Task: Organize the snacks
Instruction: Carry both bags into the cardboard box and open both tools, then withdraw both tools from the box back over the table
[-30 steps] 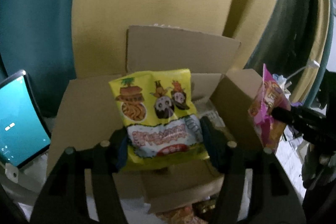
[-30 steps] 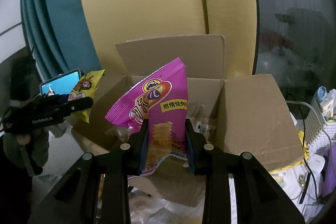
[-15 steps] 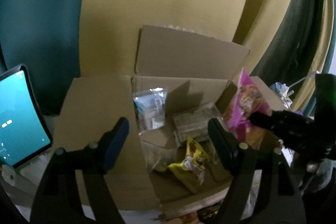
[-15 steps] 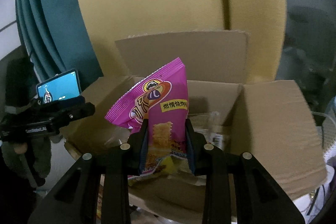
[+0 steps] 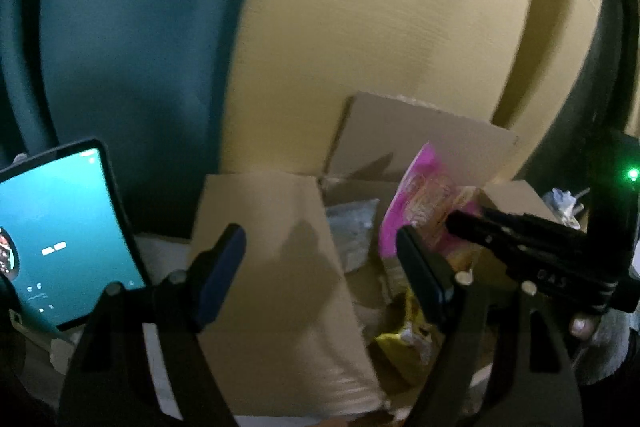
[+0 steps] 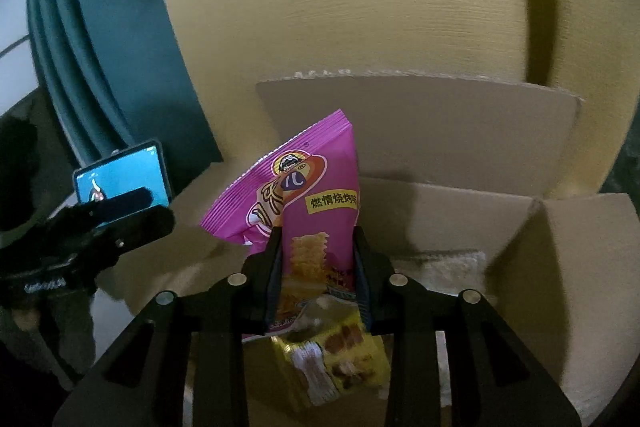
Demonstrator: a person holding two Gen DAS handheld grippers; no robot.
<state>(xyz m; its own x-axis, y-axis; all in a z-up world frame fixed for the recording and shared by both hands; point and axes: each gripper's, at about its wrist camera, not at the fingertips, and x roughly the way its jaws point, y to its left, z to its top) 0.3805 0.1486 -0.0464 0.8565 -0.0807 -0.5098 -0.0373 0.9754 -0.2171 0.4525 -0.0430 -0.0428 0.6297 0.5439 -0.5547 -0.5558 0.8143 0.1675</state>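
My right gripper point(image 6: 318, 239) holds a pink snack bag point(image 6: 316, 187) upright over the open cardboard box point(image 6: 440, 131). Its jaws are opening, with the pads still against the bag's sides. In the left wrist view the same pink bag point(image 5: 416, 199) hangs from the right gripper point(image 5: 460, 219) above the box's inside. A yellow snack bag point(image 6: 336, 359) lies on the box floor just below it. My left gripper point(image 5: 318, 239) is open with nothing between its fingers, over the box's left flap point(image 5: 272, 227).
A lit phone point(image 5: 60, 235) stands to the left of the box. Teal point(image 5: 120, 27) and yellow point(image 5: 380, 27) curtains hang close behind. Clear packets point(image 5: 352, 227) lie at the back of the box. The box's right flap point(image 6: 580, 267) stands up.
My left gripper opened and let go of the yellow bag, which now lies in the box, then swung left. My right gripper carried the pink bag from beside the box to over it.
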